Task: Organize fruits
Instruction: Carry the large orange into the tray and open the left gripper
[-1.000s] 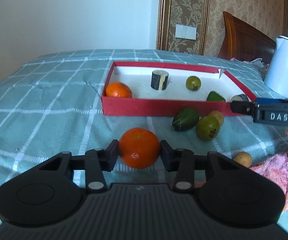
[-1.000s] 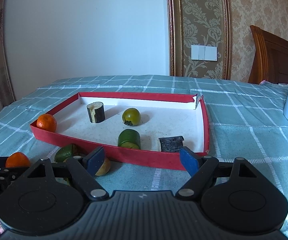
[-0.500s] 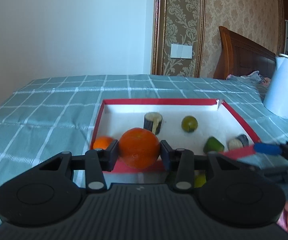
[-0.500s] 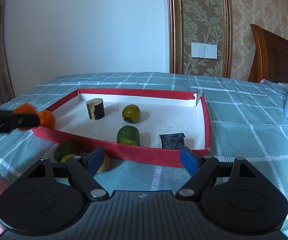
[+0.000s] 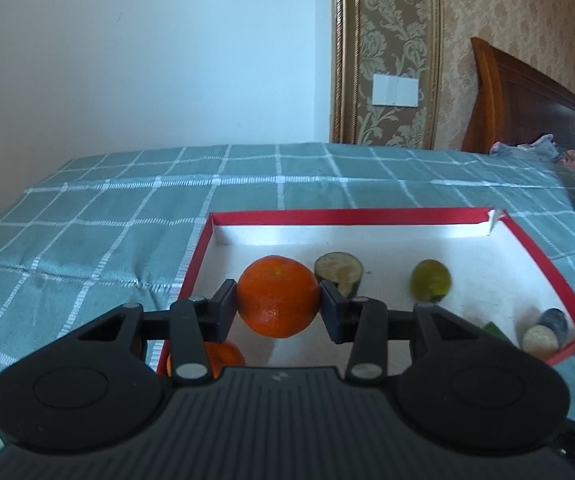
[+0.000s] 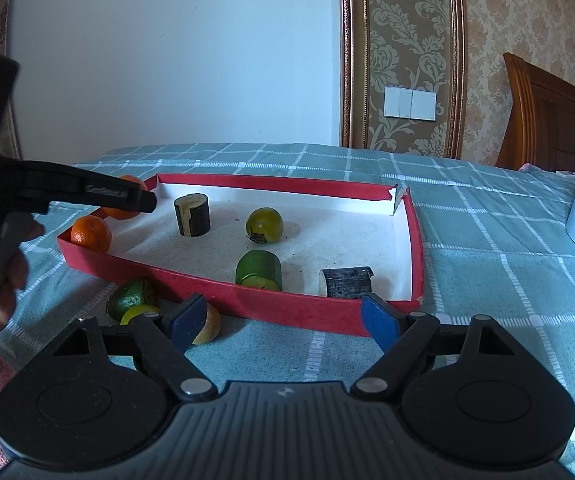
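On a bed spread with a teal checked blanket [image 5: 107, 232], a red-rimmed tray [image 5: 347, 213] holds cut and whole fruit. One second earlier the left gripper [image 5: 278, 307] carried its orange [image 5: 278, 296] low over the blanket, short of the tray; it now hangs above the tray's near-left corner, jaws clamped on the orange, over a second orange [image 6: 90, 233] resting inside. The right gripper [image 6: 285, 320] remains before the tray's front wall, jaws spread wide and empty, a yellow fruit [image 6: 208, 323] beside one pad.

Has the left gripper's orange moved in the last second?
Yes. The orange in the left gripper went from the bedspread in front of the red tray to above its floor.
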Available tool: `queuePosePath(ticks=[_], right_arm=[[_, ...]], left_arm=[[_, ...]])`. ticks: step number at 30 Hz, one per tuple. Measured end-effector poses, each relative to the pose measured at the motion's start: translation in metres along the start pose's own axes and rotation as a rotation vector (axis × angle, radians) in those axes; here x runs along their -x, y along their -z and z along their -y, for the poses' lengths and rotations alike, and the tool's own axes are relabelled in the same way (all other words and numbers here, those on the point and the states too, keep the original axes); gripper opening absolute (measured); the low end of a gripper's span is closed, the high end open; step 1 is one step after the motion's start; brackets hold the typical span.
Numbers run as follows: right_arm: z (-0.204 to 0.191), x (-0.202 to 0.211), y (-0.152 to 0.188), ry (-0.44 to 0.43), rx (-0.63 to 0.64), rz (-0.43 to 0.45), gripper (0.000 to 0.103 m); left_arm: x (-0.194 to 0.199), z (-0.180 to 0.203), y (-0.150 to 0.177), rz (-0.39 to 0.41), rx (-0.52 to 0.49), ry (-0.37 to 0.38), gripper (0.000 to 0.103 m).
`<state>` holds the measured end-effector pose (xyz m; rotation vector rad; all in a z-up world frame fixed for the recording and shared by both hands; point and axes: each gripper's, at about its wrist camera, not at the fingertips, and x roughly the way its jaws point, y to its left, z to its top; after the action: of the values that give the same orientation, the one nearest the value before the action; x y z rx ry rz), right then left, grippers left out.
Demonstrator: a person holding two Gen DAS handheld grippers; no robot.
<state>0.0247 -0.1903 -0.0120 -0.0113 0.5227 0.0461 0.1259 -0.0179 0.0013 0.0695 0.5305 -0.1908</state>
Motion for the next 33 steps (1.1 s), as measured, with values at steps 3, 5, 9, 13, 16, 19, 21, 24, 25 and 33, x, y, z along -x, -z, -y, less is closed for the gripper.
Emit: queuePosePath(ticks=[3, 5, 9, 13, 16, 19, 21, 24, 25, 33], right_arm=[[0.000, 0.000, 0.000, -0.003, -0.004, -0.001, 0.085], [0.000, 0.000, 0.000, -0.003, -0.005, -0.001, 0.085], [-0.001, 0.000, 0.000, -0.003, -0.004, -0.001, 0.086], [-0.001, 0.000, 0.000, -0.003, -0.003, -0.001, 0.086], [-0.001, 0.000, 0.000, -0.003, -0.002, -0.001, 0.086], [-0.001, 0.000, 0.000, -0.003, -0.002, -0.001, 0.086], [-0.001, 0.000, 0.000, -0.004, -0.003, -0.001, 0.086], [-0.001, 0.000, 0.000, -0.003, -0.001, -0.001, 0.086], [-0.001, 0.000, 0.000, -0.003, -0.001, -0.001, 0.086], [-0.003, 0.000, 0.000, 0.006, 0.019, -0.002, 0.086]], left_arm=[[-0.011, -0.002, 0.002, -0.026, 0.007, -0.025, 0.041], [-0.016, -0.004, 0.003, -0.040, 0.015, -0.030, 0.040], [-0.022, -0.005, 0.001, -0.043, 0.012, -0.039, 0.041], [-0.024, -0.001, 0.003, -0.034, -0.014, -0.059, 0.041], [-0.025, 0.001, 0.004, -0.030, -0.026, -0.067, 0.041], [-0.026, 0.003, 0.006, -0.022, -0.039, -0.069, 0.047], [-0.025, 0.005, 0.007, -0.022, -0.052, -0.055, 0.059], [-0.024, 0.008, 0.008, -0.020, -0.066, -0.071, 0.072], [-0.023, 0.007, 0.009, -0.021, -0.064, -0.070, 0.072], [-0.011, 0.005, 0.011, -0.010, -0.055, -0.070, 0.077]])
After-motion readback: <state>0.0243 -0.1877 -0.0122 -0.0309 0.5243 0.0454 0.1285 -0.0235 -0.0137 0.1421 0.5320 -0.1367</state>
